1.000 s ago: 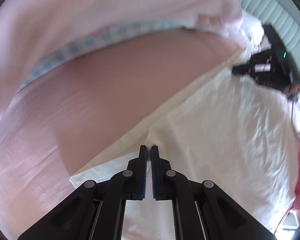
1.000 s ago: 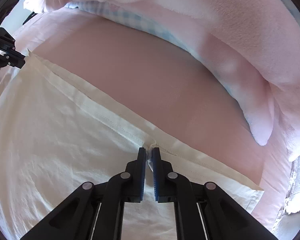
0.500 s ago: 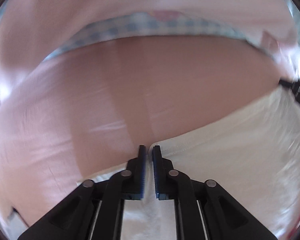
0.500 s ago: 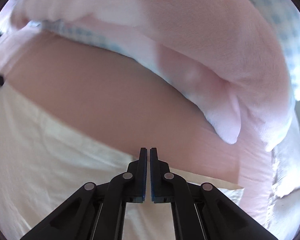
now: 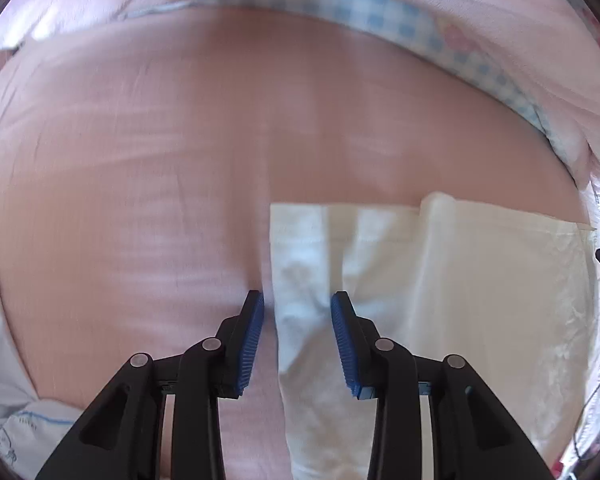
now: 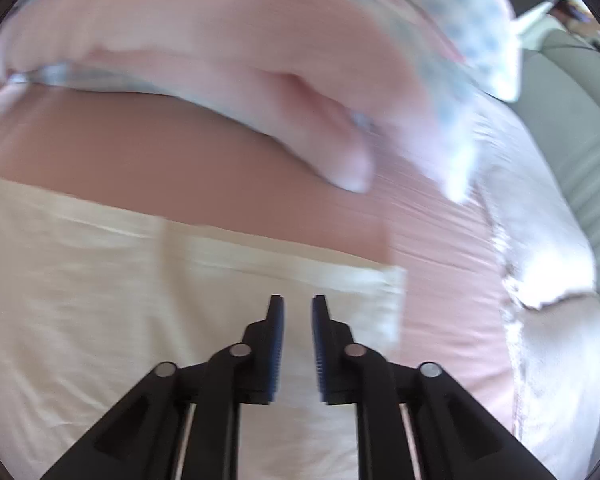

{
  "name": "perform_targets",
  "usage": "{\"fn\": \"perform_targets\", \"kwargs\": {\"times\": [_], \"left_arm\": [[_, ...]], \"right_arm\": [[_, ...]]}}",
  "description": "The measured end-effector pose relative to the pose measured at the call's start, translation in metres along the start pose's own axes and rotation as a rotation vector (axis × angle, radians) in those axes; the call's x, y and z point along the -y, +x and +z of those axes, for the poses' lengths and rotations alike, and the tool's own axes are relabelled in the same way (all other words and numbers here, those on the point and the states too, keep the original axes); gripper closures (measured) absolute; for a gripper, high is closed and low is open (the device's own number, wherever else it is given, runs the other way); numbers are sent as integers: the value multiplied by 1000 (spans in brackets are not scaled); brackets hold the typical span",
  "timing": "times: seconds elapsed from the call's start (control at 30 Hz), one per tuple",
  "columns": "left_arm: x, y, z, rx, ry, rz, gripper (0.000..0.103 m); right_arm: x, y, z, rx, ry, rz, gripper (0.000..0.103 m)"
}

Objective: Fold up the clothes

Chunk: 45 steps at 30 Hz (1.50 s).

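Cream garment (image 5: pixel 480 300) lies flat on the pink bed (image 5: pixel 140 180), long axis across the frame. Left gripper (image 5: pixel 297 312) straddles its left edge; right gripper (image 6: pixel 298 312) hovers over its right corner. Both grippers' jaws have just been opening and grip nothing.

The garment (image 5: pixel 460 280) lies on the sheet (image 5: pixel 140 160), seemingly before the blanket (image 6: pixel 220 40).
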State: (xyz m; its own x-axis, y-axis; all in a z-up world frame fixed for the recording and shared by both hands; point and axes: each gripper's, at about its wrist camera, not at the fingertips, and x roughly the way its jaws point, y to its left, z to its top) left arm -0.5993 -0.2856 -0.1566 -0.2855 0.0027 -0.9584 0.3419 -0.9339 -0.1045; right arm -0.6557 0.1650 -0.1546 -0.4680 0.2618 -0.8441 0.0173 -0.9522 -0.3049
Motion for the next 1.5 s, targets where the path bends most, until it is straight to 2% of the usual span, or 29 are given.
{"fn": "perform_targets", "kwargs": {"times": [0.03,0.07,0.17,0.27,0.37,0.43,0.47,0.53,0.57,0.6,0.67,0.73,0.8,0.83,0.9,0.93,0.97,1.03,1.07,1.2,1.27,1.4,1.5], "left_arm": [[4,0,2,22,14,10,92],[8,-1,4,28,30,28,101],[12,0,9,21,61,110,101],[13,0,18,17,76,181,94],[-4,-8,38,38,-38,179,85],[-6,-20,43,73,-113,146,86],[6,-22,41,72,-81,103,86],[29,-27,36,70,-16,16,86],[44,-25,32,54,28,7,86],[62,-16,25,17,90,48,86],[93,1,11,-46,201,133,85],[101,3,2,-12,201,212,78],[111,-14,-5,53,184,314,77],[124,-28,-17,88,212,298,77],[153,-56,-52,112,280,175,74],[174,-63,-70,102,305,106,69],[202,-58,-88,62,318,27,63],[253,-50,-129,-6,341,-110,60],[265,-49,-157,-19,348,-134,60],[306,-36,-243,-60,407,-156,60],[320,-34,-270,-35,387,-160,60],[332,-32,-290,47,377,-122,57],[331,-23,-288,32,396,-133,51]], "right_arm": [[21,20,18,-15,55,-23,63],[27,22,14,-27,89,3,60],[45,30,2,-64,189,79,60],[30,33,0,-34,50,27,60],[33,29,2,-64,42,32,55],[41,21,3,-71,87,1,54],[45,17,3,-75,110,-13,54],[41,2,2,-58,133,88,54],[38,-6,1,-51,143,138,54],[22,-30,16,-68,105,178,54],[0,-32,3,-92,43,164,54],[-21,-34,-9,-117,-17,150,53],[-18,-48,-16,-151,77,130,53],[-17,-62,-21,-141,111,161,53],[-21,-104,-38,-97,125,243,52],[-25,-123,-50,-98,118,276,51],[-18,-124,-56,-113,109,325,51],[-34,-161,-88,-145,89,393,51],[-41,-166,-111,-164,74,405,51],[-68,-186,-201,-246,30,438,51],[-81,-194,-237,-262,39,434,51],[-99,-204,-283,-249,44,366,51],[-107,-214,-299,-199,44,320,51]]}}
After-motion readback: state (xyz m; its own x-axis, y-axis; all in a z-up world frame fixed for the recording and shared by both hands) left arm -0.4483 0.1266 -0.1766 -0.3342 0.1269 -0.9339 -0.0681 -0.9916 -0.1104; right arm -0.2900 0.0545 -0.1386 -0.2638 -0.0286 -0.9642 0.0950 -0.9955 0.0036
